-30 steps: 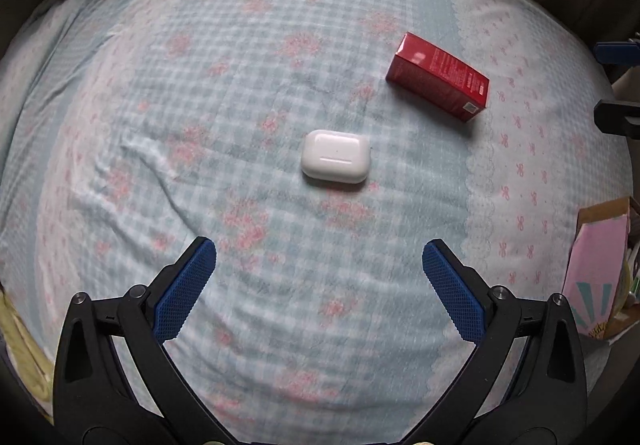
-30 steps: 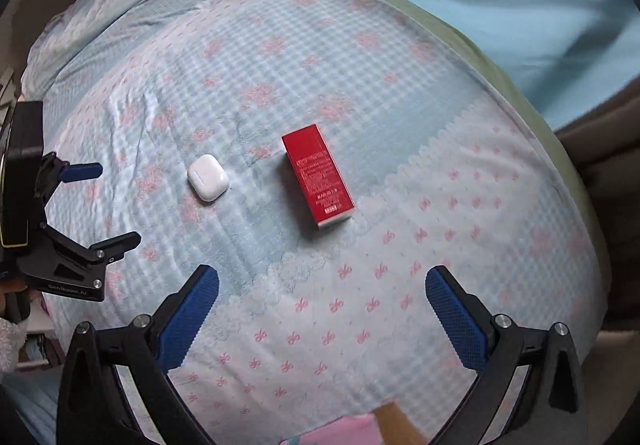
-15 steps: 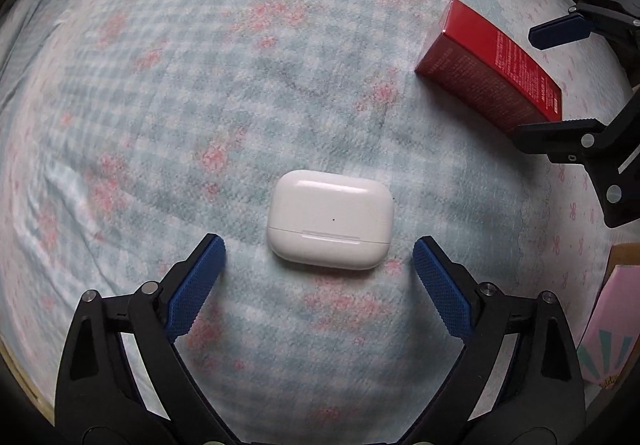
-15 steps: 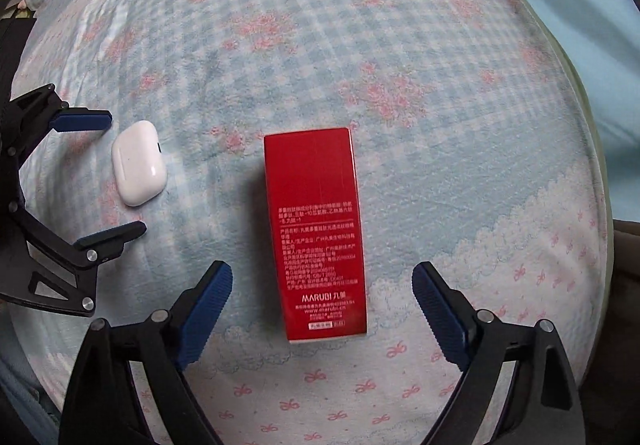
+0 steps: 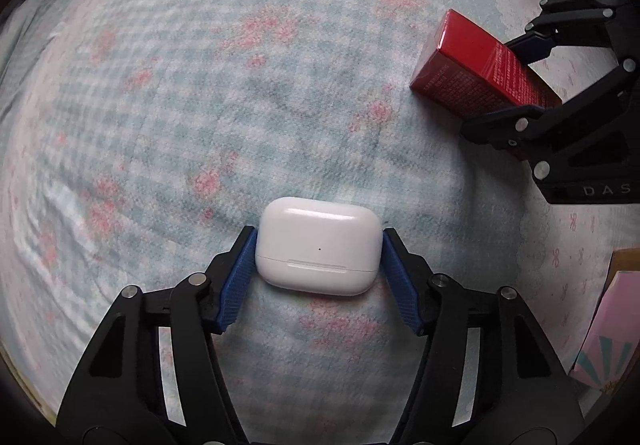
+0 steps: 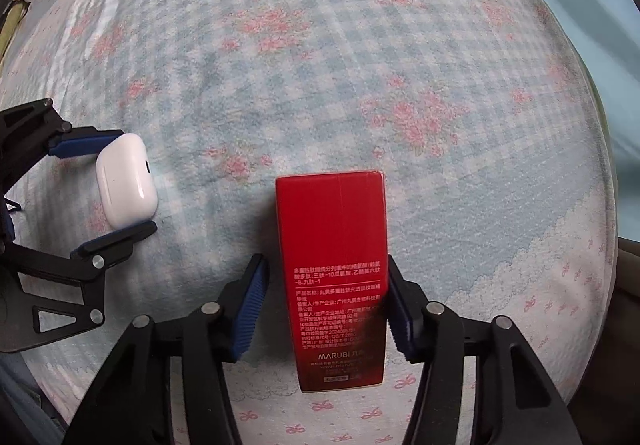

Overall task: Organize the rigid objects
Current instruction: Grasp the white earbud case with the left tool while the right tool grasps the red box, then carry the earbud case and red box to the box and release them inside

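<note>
— Nearest the lens? The left gripper (image 5: 319,251) closes its blue fingers (image 5: 237,285) on the white earbud case (image 5: 318,245), both touching its sides, on the checked bedspread (image 5: 240,105).

— Beyond? The right gripper (image 6: 326,301) closes around the red box (image 6: 334,245); one finger touches, the other stands just off.

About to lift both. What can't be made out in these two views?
Left wrist view: one end of the red box, hidden behind the right tool, whose jaws are closing around it.
Left wrist view: pink carton, cut off by the right edge.
Right wrist view: the box's fine print, too small to read.
</note>
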Motion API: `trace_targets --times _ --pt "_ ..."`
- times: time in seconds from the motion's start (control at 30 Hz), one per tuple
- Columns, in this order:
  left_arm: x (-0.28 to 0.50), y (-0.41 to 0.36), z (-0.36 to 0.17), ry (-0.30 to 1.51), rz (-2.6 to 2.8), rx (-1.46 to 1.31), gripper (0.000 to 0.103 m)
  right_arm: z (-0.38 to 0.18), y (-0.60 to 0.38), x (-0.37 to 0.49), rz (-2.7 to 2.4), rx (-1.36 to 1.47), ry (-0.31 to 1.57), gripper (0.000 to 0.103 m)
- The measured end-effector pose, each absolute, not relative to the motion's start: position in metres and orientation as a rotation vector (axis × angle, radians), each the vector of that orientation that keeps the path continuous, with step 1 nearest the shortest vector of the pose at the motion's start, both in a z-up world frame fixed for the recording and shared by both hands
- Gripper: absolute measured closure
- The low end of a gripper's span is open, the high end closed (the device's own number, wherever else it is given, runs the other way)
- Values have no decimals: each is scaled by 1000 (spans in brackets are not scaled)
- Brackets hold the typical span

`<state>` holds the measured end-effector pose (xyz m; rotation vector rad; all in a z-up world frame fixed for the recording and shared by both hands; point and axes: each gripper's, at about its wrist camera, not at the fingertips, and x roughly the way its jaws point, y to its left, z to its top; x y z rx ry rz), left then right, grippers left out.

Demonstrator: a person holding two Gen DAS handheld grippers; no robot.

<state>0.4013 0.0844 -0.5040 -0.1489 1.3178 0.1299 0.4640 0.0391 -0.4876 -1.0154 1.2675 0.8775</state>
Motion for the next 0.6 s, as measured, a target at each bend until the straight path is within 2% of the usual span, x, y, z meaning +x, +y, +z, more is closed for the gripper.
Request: trace_targets --times 0.03,0.37,0.6 --pt "402 83 -504 1318 126 -138 44 -485 43 469 864 -1029 1261 63" --pt "388 82 -501 1288 110 -144 45 -474 33 474 848 -992 1238 64" --pt "380 87 -469 1245 108 -136 45 -441 6 477 815 -833 1264 65"
